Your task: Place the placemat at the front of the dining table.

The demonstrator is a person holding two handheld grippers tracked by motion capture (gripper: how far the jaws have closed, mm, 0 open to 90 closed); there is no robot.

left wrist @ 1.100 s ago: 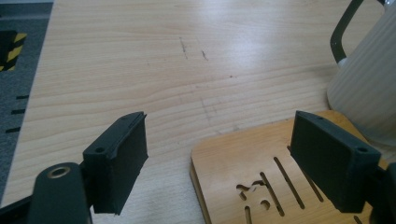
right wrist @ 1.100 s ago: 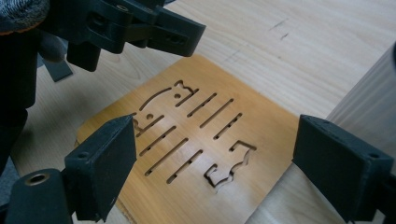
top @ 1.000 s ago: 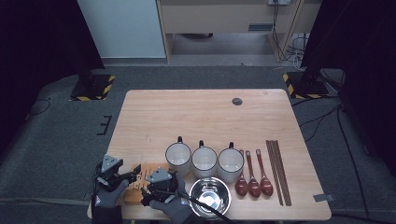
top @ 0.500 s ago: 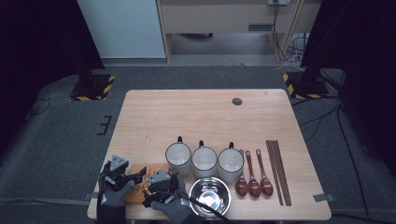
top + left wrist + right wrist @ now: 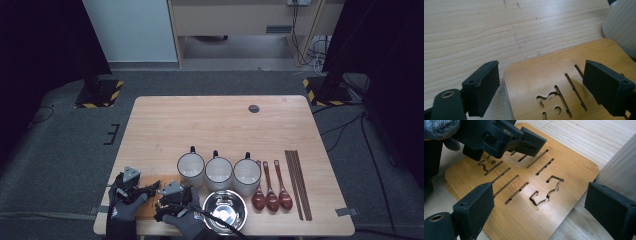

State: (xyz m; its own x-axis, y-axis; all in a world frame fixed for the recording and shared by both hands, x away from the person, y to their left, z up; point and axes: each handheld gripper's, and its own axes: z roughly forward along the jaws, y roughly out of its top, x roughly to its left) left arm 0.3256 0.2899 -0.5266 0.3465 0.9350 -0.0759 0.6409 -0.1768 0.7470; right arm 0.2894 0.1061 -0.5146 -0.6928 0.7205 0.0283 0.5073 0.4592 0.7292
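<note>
A slotted bamboo board [image 5: 144, 210] lies flat at the table's front left corner. Both grippers hang low over it, side by side. My left gripper [image 5: 148, 188] is open and its jaws have just been opening. In the left gripper view [image 5: 541, 87] one jaw stands beside the board's [image 5: 544, 75] rounded corner and the other over its top, neither pressing on it. My right gripper [image 5: 159, 202] is open too. Its jaws [image 5: 539, 207] are spread wide above the board [image 5: 564, 170], and the left gripper [image 5: 506, 138] sits across from it.
Three white mugs [image 5: 219, 172] stand in a row right of the board, the nearest [image 5: 621, 170] close to my right jaw. A steel bowl [image 5: 225, 210], three brown spoons [image 5: 271, 192] and chopsticks [image 5: 298, 182] lie toward the front right of the wooden table [image 5: 210, 125].
The left gripper has edged a little to the right, closer to the right gripper. The board and the other things lie where they were.
</note>
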